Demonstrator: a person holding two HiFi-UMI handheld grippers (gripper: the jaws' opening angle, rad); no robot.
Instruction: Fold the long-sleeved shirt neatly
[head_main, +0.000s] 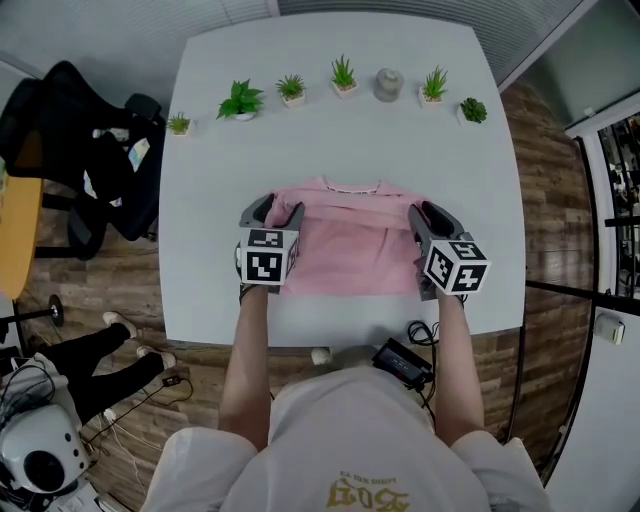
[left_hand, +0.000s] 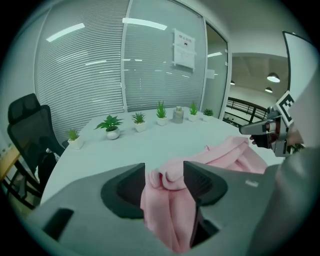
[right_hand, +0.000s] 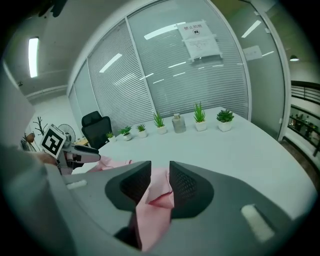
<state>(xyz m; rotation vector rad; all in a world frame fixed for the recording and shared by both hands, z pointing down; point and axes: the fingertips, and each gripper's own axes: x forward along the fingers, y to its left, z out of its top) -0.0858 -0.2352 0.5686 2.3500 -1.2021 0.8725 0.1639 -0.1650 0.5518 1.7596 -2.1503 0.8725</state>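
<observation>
Head view shows the long-sleeved shirt (head_main: 345, 245) lying flat on the white table (head_main: 340, 120), toward the person's edge. It forms a pink rectangle with the collar on the far side and its long axis running left to right. The left gripper (head_main: 278, 208) sits at the shirt's left far corner and the right gripper (head_main: 430, 212) at its right far corner. Both point away from the person and downward, so the body of the cloth lies between them and back toward the person. Neither hand is nearer; each is at its own end. Left gripper view: the jaws stand well apart, with a loose bunch of pink fabric between them and no clamping apparent. Right gripper view: the jaws are narrower but parted, with a fold lying between them that does not appear pinched. Judgement: this fold is laid down, and each gripper must draw back clear of the fabric without dragging its corner.
</observation>
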